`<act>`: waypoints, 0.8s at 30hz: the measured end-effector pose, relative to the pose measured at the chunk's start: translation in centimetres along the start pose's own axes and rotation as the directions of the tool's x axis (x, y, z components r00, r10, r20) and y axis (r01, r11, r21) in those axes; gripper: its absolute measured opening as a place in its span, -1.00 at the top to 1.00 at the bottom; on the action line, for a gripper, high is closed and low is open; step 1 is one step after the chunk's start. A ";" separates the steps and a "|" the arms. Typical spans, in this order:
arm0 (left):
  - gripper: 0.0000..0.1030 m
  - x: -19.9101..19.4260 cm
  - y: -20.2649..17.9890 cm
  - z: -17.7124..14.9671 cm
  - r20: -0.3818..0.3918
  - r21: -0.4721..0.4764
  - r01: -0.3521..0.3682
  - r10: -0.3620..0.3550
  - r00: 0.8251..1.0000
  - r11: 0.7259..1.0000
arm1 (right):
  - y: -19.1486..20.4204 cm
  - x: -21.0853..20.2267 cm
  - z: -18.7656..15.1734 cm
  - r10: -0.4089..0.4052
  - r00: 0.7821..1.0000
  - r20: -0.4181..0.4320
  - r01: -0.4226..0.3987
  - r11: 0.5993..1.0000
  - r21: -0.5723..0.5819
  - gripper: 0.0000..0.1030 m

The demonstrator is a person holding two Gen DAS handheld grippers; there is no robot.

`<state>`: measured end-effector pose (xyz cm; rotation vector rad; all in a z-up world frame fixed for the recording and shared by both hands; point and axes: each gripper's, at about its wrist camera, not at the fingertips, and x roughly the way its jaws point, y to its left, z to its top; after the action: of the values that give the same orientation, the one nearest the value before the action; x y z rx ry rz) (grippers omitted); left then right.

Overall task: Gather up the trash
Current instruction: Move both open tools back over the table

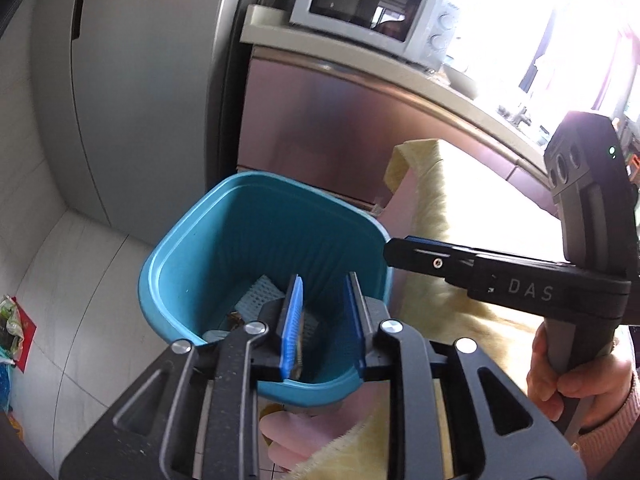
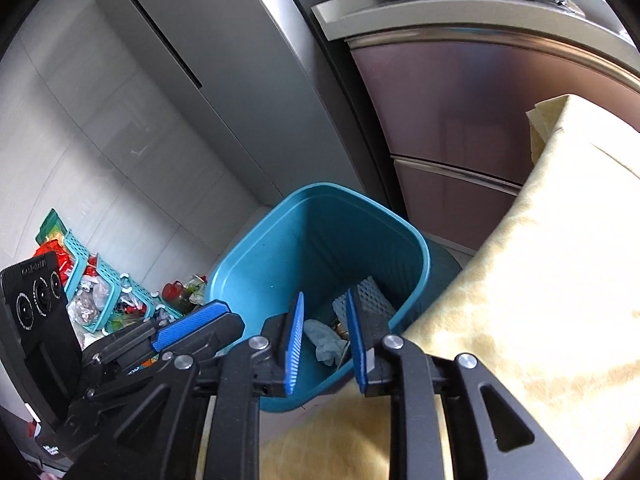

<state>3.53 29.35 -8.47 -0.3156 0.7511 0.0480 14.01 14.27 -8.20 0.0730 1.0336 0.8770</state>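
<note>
Blue ribbed pads line both fingers of the left gripper (image 1: 323,328), jaws parted by a moderate gap with nothing between them; it hangs over the near rim of the bin, pointing down into it.

Right gripper (image 2: 325,346): same black frame and blue pads, jaws likewise apart and holding nothing, poised above the bin's near edge. In the left wrist view its body shows at right, gripped by a hand (image 1: 568,376) in a pink knitted cuff.

Teal plastic bin (image 2: 256,264): square-mouthed, ribbed inner walls, standing on the floor just beside the table edge. Contents at the bottom:
- white foam mesh sleeve (image 1: 260,294), against the far wall;
- crumpled grey-blue tissue (image 2: 326,340);
- a small brownish scrap beside the tissue, too small to identify.

Yellow cloth (image 2: 540,280): covers the table to the right of the bin, its edge hanging over the side.

Grey refrigerator (image 2: 224,92): tall, behind the bin to the left.

Pinkish metallic cabinet fronts (image 1: 320,120): behind the bin, under a pale counter.

White microwave (image 1: 372,8): on the counter above the cabinets.

Teal perforated baskets (image 2: 104,280): on the floor to the left of the bin, well apart from it, heaped with mixed wrappers and packets in red, green and clear plastic.

Pale tiled floor (image 1: 80,272).
</note>
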 end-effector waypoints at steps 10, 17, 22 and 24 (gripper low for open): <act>0.19 -4.1 -5.1 0.0 0.099 0.115 0.097 -0.109 0.989 0.989 | 0.4 -7.5 -2.4 -0.001 0.992 0.129 0.011 0.997 -0.079 0.43; 0.10 -5.1 -10.3 -0.6 0.080 0.204 0.217 -0.237 0.968 0.955 | -1.6 -14.4 -5.8 -0.030 0.973 0.229 0.044 0.997 -0.057 0.40; 0.10 -4.3 -14.7 -1.6 0.026 0.262 0.289 -0.306 0.952 0.921 | -4.7 -19.4 -8.9 -0.117 0.949 0.293 0.113 0.993 0.033 0.39; 0.10 -3.8 -16.4 -2.1 0.002 0.279 0.317 -0.331 0.944 0.907 | -6.1 -21.2 -10.4 -0.152 0.939 0.307 0.135 0.988 0.077 0.35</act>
<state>1.92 13.39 -2.97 -0.1690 0.6385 -0.3612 5.11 -7.39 -1.32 0.1753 0.7548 0.6780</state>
